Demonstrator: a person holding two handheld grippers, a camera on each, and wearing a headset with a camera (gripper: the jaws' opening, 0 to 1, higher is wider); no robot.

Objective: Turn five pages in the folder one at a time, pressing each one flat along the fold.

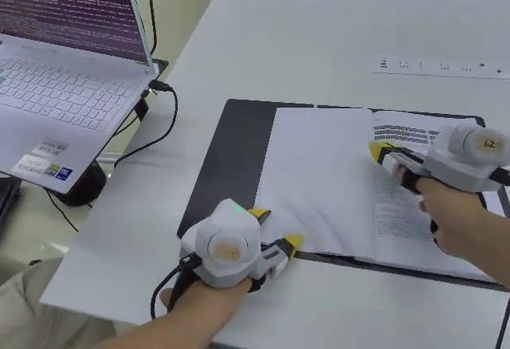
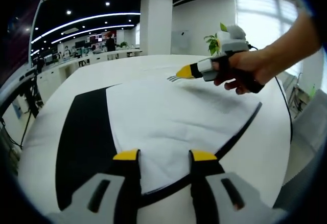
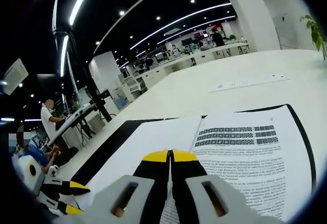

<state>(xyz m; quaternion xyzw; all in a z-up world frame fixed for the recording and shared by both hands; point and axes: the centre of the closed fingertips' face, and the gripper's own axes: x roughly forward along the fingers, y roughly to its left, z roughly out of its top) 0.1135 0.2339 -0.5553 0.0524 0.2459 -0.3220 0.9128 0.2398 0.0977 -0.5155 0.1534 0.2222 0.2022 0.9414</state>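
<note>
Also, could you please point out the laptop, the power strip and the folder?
laptop (image 1: 56, 90): head view, on its keyboard.
power strip (image 1: 442, 67): head view, on its middle.
folder (image 1: 237, 158): head view, on its black left cover.

An open folder (image 1: 231, 154) is laid on the white desk (image 1: 319, 30), its black cover exposed at the left. A blank page (image 1: 319, 174) is spread across the middle, and a printed page (image 1: 394, 205) is seen at the right. The left hand-held gripper (image 1: 276, 228) is held at the blank page's near edge, its yellow-tipped jaws apart. The right hand-held gripper (image 1: 378, 152) is placed over the printed page, jaws together. A laptop (image 1: 64, 86) with a plugged-in cable (image 1: 163, 122) is seen at the upper left, and a power strip (image 1: 442, 68) beyond the folder.
</note>
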